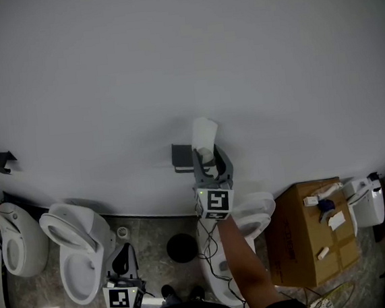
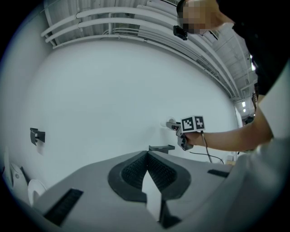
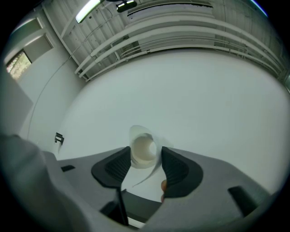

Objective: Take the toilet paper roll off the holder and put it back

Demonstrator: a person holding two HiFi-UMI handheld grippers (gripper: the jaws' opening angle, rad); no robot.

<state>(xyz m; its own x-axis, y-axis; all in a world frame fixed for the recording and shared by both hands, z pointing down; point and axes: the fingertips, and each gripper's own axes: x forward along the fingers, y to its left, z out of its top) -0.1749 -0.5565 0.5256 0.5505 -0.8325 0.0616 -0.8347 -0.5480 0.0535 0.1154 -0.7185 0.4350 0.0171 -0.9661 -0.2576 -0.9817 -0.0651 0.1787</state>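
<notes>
While the white wall fills the upper frame, a toilet stands lower left and a cardboard box lower right. At centre, the right gripper pinches the toilet paper roll, apparently lifted clear of the dark holder beside it. At lower left, the left gripper waits unused, jaws together, empty.

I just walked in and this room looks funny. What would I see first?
First, the white toilet paper roll pinched in the right gripper, held up near the plain white wall next to the dark grey wall holder. Then the white ceramic toilets along the foot of the wall at the left, and a brown cardboard box at the right.
</notes>
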